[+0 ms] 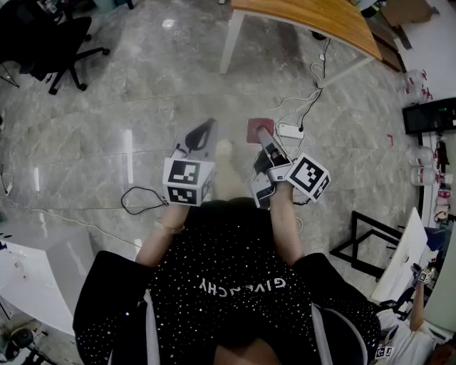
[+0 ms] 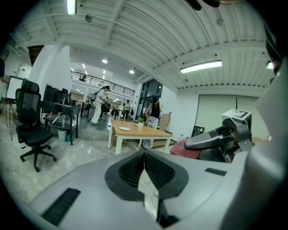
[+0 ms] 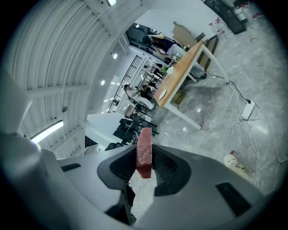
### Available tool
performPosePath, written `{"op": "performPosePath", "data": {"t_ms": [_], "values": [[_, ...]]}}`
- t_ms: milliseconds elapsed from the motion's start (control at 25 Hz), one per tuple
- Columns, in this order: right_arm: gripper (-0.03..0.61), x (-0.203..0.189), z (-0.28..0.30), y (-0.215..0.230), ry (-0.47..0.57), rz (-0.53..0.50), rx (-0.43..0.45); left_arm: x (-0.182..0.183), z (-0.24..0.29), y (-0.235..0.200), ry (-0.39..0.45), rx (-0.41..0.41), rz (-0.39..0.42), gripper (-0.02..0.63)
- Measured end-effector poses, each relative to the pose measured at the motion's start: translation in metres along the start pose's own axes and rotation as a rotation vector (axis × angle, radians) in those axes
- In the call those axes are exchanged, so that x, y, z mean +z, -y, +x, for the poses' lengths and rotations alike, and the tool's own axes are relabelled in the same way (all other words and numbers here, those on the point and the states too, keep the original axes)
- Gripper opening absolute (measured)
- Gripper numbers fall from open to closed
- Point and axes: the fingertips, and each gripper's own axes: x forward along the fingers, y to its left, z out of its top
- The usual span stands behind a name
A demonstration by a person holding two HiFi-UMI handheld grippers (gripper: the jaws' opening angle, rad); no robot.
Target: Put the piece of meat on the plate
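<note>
Right tongs (image 3: pixel 145 167) are clamped on the meat (image 3: pixel 144 146), and it's gripped edge-on: a red slab stood up between the ribbed pads (image 3: pixel 167 167), its top poking past the tips. The meat is held in the air over the floor (image 1: pixel 107 142), well short of the desk (image 1: pixel 313 18), and a power strip (image 1: pixel 288 130) is seen lying on the floor just right of it in the head view. Left tongs (image 2: pixel 144 157) are pressed together, nothing caught between them, and are carried just beside the right ones, both aimed out over the floor. Well ahead, the plate (image 2: pixel 125 129) is spotted, white, set on the wooden desk toward its left end in the left gripper view. Off to the left, a black chair (image 2: pixel 31 130) is parked on the floor, well apart from the desk.
</note>
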Motion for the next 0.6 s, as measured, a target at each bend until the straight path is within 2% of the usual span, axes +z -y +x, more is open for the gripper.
{"op": "performPosePath", "data": {"t_ms": [240,600], "values": [[0.098,0.027,0.025,0.016,-0.002,0.021,0.012,0.003,0.038,-0.010,-0.009,0.014,0.000,0.011],[0.098,0.122,0.089,0.038,0.001,0.005,0.011,0.041,0.151,-0.017,-0.008,0.006,0.025,0.011]]}}
